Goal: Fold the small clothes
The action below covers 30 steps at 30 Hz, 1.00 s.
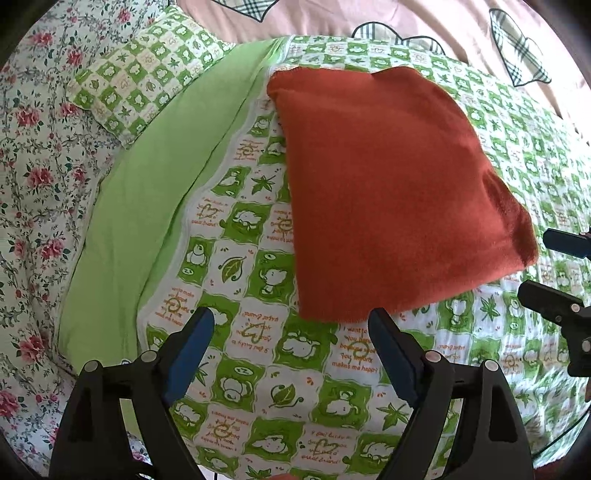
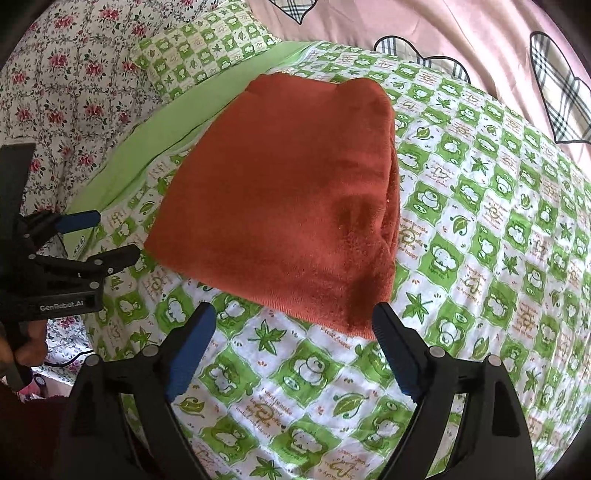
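A rust-orange cloth [image 1: 388, 192] lies folded flat on the green-and-white patterned quilt [image 1: 258, 369]. My left gripper [image 1: 291, 325] is open and empty, just in front of the cloth's near edge. My right gripper [image 2: 295, 321] is open and empty, its right fingertip close to the cloth's [image 2: 291, 199] near corner. The right gripper also shows at the right edge of the left wrist view [image 1: 546, 262], beside the cloth's right corner. The left gripper shows at the left of the right wrist view [image 2: 114, 236], beside the cloth's left corner.
A matching checked pillow [image 1: 144, 74] lies at the far left beside a plain green sheet [image 1: 159, 184]. A floral sheet [image 1: 33, 166] covers the left side. A pink cover with plaid hearts [image 2: 461, 33] lies behind the quilt.
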Each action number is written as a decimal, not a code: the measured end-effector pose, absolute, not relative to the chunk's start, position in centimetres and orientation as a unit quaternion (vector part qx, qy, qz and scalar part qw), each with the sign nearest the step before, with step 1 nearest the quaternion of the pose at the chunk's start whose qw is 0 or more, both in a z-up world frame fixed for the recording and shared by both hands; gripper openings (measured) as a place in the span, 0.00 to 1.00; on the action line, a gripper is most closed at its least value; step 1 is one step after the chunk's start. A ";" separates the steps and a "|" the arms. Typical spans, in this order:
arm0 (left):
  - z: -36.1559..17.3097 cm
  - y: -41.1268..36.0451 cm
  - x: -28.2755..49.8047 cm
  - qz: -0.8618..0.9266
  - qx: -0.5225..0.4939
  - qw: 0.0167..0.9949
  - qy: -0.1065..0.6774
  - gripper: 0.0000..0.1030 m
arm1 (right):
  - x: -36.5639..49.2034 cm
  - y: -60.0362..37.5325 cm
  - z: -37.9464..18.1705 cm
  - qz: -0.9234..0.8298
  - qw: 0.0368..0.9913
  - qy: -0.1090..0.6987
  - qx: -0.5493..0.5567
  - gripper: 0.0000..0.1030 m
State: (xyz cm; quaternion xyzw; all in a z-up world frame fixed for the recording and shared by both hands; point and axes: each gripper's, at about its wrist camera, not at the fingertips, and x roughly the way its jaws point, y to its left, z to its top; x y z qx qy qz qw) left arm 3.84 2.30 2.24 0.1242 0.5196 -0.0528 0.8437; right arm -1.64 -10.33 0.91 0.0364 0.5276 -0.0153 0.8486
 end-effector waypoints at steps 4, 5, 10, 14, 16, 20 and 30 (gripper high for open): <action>2.4 2.1 4.6 -0.045 0.132 0.849 0.510 0.84 | -0.6 -10.3 0.7 -0.013 0.849 0.528 0.030 0.84; 2.4 2.1 4.8 -0.043 0.132 0.849 0.510 0.84 | -0.3 -10.3 0.7 -0.013 0.849 0.528 0.031 0.84; 2.0 2.1 5.6 -0.043 0.129 0.845 0.516 0.85 | 0.9 -10.6 0.6 -0.018 0.849 0.527 0.030 0.84; 1.6 2.0 6.0 -0.044 0.129 0.842 0.521 0.85 | 1.5 -10.6 0.6 -0.018 0.850 0.527 0.027 0.84; 1.5 2.0 6.1 -0.043 0.127 0.842 0.523 0.85 | 1.9 -10.7 0.5 -0.019 0.849 0.527 0.025 0.84; 1.4 2.1 6.4 -0.044 0.122 0.841 0.526 0.85 | 2.4 -10.8 0.4 -0.018 0.849 0.527 0.026 0.84; 1.8 1.9 6.5 -0.047 0.110 0.848 0.516 0.85 | 2.7 -11.0 0.5 -0.017 0.852 0.523 0.027 0.84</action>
